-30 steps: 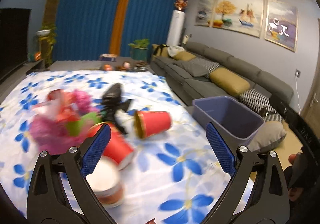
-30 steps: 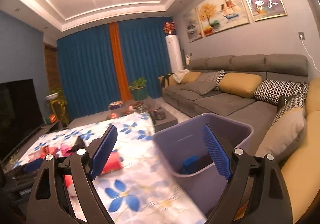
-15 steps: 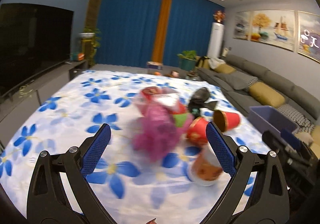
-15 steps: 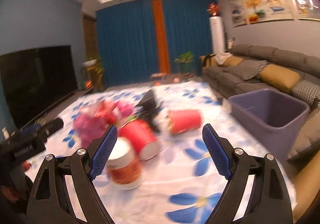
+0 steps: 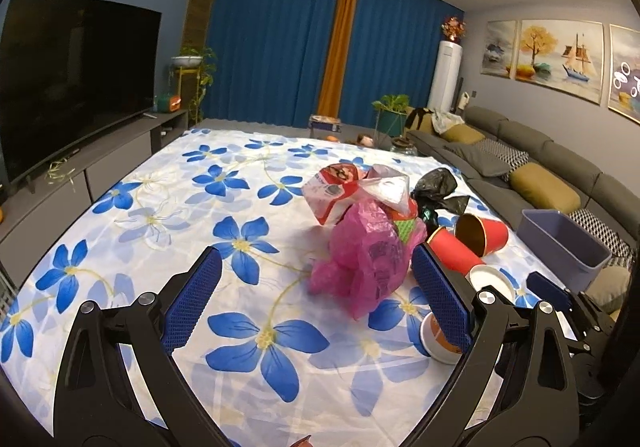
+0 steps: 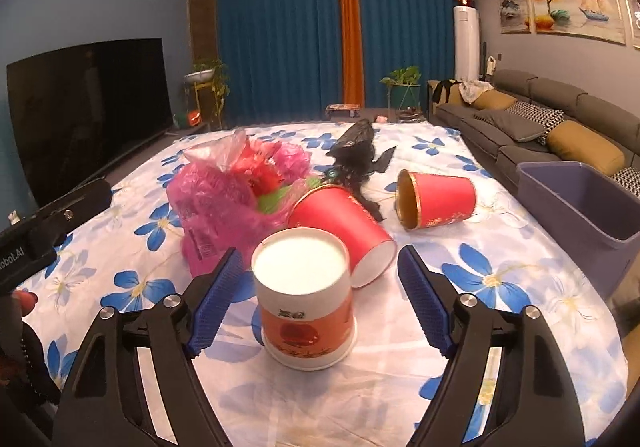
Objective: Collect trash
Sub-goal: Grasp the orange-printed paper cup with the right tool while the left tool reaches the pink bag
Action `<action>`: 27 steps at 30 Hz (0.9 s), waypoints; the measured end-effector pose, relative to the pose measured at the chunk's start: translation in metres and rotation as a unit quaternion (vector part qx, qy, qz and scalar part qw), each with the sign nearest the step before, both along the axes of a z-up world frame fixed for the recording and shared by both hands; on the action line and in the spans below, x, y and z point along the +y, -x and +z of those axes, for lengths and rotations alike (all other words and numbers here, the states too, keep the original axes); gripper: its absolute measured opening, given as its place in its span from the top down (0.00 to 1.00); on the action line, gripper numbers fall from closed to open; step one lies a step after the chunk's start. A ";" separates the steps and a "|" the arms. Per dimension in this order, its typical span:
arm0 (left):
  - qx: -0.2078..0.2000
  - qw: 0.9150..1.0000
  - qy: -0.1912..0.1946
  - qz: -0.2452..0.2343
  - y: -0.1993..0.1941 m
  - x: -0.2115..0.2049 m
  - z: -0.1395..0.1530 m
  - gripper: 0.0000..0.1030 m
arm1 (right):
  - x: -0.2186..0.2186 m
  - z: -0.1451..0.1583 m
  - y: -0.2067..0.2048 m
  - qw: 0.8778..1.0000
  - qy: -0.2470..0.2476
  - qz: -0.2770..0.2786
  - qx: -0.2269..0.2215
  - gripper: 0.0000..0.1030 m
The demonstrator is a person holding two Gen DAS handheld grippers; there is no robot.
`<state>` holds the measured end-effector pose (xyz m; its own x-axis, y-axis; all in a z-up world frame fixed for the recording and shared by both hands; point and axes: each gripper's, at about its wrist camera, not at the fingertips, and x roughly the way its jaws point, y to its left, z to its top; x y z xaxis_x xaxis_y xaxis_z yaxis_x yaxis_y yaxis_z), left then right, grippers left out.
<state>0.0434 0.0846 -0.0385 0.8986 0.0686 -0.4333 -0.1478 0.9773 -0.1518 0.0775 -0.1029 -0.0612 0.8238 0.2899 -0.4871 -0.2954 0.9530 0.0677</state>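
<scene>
Crinkled pink plastic bag (image 6: 216, 203) heaped on floral-cloth surface (image 6: 500, 275), left tool (image 5: 316, 301) spread wide, empty, before it, right tool (image 6: 318, 301) released, straddling upright white-orange paper tub (image 6: 306, 297), two red paper cups (image 6: 438, 199) tipped over, grey plastic bin (image 6: 580, 203) at right.

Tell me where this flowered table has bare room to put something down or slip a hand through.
Bare cloth runs from the pink bag toward the TV side. A smaller patch lies between the white-lidded tub and the purple bin. The middle is crowded: pink bag, black bag, two tipped red cups.
</scene>
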 end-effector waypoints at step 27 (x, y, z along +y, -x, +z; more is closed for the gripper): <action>0.067 0.994 0.035 -0.074 -0.075 -0.016 -0.025 0.38 | -0.007 0.001 -0.001 1.000 -0.017 0.020 0.013 0.46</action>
